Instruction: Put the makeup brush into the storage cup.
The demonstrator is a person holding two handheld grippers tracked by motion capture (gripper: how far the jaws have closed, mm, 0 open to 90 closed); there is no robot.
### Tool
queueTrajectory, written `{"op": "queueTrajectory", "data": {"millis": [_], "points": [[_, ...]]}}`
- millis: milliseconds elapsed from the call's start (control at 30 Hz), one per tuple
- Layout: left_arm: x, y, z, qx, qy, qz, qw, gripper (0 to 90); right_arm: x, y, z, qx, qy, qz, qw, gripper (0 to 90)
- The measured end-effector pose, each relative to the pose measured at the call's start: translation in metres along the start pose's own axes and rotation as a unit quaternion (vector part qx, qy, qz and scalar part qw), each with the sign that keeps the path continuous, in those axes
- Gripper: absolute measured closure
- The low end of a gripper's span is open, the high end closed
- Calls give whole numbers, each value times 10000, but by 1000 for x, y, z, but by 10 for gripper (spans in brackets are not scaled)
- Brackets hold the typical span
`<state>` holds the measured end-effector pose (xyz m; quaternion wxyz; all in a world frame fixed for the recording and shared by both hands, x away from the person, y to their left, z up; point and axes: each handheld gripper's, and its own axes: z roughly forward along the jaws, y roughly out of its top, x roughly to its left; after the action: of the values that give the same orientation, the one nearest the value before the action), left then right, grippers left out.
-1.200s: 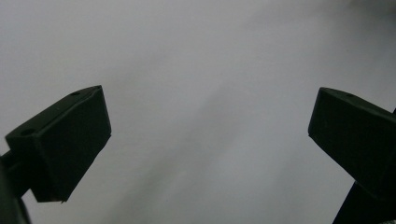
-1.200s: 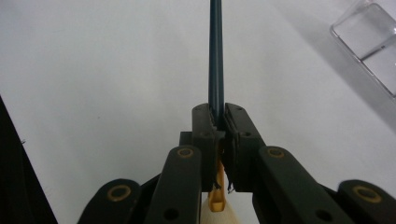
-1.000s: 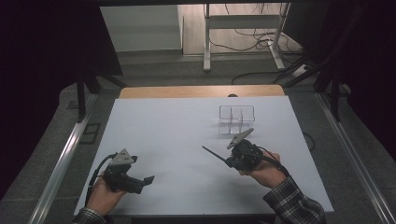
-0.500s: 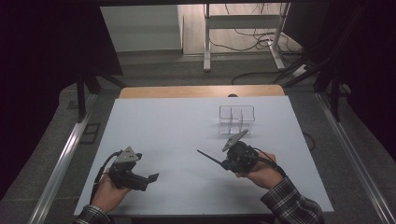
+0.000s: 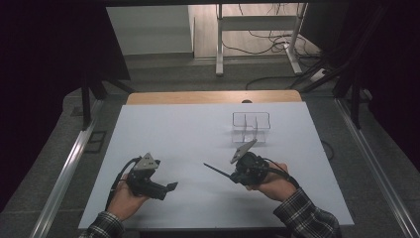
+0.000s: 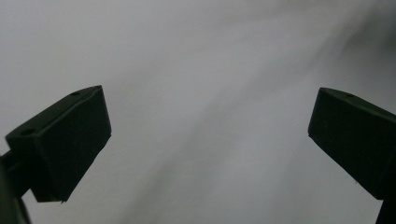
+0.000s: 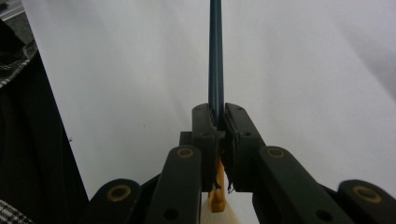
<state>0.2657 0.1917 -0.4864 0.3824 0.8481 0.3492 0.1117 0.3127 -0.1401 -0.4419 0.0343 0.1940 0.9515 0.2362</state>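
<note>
Right tool (image 5: 232,174) clamped on a thin dark stick (image 5: 216,171), seen also as a blue-dark rod (image 7: 215,60) between the closed jaws, pointing left, just over the white surface (image 5: 198,134). Left tool (image 5: 168,187) near the front left, jaws wide apart, nothing between them. Clear organizer (image 5: 251,126) behind the right hand, apart from it.

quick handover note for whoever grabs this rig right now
Right tool: shut on a thin dark stick, which points toward the table's middle in the high view.
Left tool: open, nothing between its jaws, low over the white table.
Clear divided box: beyond the right tool, with nothing visible in it.
Done: stick gripped.
Left: probably placing the stick in the box; the left tool has no part yet.
</note>
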Motion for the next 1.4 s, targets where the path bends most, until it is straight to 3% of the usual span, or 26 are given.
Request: {"op": "queueTrajectory", "data": {"millis": [467, 1000, 1267, 1300, 1333, 1400], "points": [[-12, 21, 23, 58, -225, 352, 9991, 0, 6, 7, 7, 67, 164, -193, 9997, 839], [-30, 40, 52, 350, -510, 805, 9948, 31, 15, 15, 14, 183, 375, -349, 9985, 839], [-37, 43, 62, 344, -654, 838, 9937, 130, 21, 18, 18, 233, 457, -466, 9976, 839], [-38, 43, 62, 381, -652, 897, 9931, 144, 21, 18, 18, 233, 487, -475, 9974, 839], [-37, 44, 61, 503, -655, 1084, 9907, 170, 22, 19, 19, 242, 476, -488, 9974, 839], [-39, 44, 61, 507, -669, 1116, 9902, 215, 23, 19, 19, 268, 492, -494, 9972, 839]]}}
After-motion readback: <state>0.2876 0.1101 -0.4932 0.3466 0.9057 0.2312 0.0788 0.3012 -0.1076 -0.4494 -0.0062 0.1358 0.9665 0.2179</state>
